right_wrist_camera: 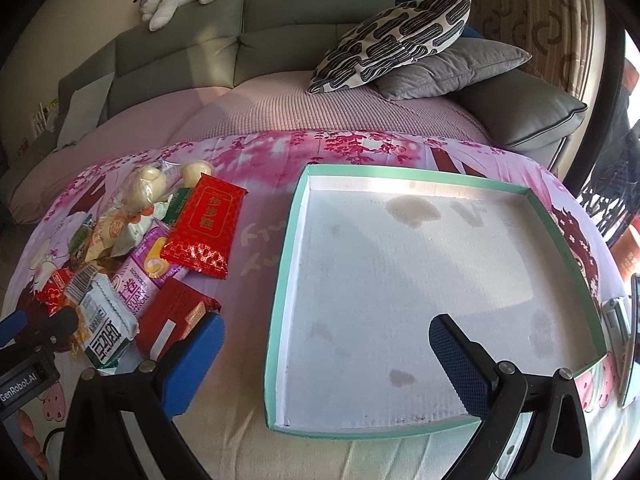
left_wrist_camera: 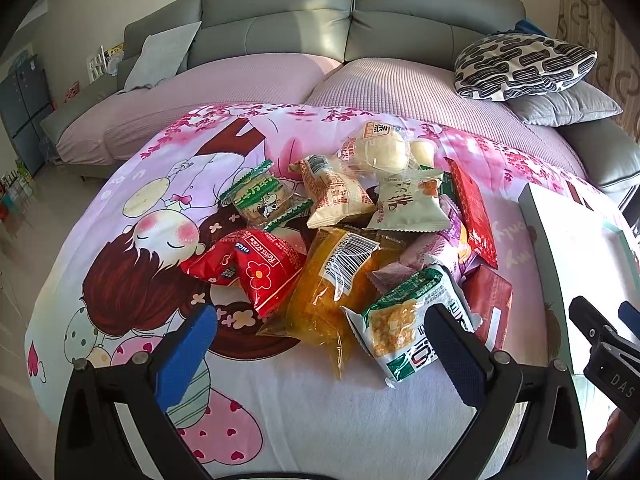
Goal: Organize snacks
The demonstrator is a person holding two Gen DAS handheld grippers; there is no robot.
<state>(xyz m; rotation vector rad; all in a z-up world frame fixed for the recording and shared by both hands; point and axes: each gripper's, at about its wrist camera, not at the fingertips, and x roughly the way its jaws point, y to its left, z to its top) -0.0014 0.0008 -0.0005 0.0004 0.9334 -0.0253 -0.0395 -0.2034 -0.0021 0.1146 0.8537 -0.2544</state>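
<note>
A pile of snack packets lies on a pink cartoon cloth: a red flower bag (left_wrist_camera: 256, 268), an orange clear bag (left_wrist_camera: 332, 288), a green-white packet (left_wrist_camera: 416, 320), a flat red packet (left_wrist_camera: 474, 212) and buns (left_wrist_camera: 380, 152). My left gripper (left_wrist_camera: 320, 340) is open and empty just in front of the pile. A shallow white box with a mint-green rim (right_wrist_camera: 280, 280) sits to the right of the pile, with nothing in it. My right gripper (right_wrist_camera: 328, 356) is open and empty over the box's near left corner. The pile also shows in the right wrist view (right_wrist_camera: 132, 256).
A grey sofa (left_wrist_camera: 280, 12) with a patterned cushion (left_wrist_camera: 524, 68) and a grey cushion (left_wrist_camera: 568, 104) stands behind the table. The right gripper's body (left_wrist_camera: 604, 344) shows at the left view's right edge. A metal object (right_wrist_camera: 626, 340) lies right of the box.
</note>
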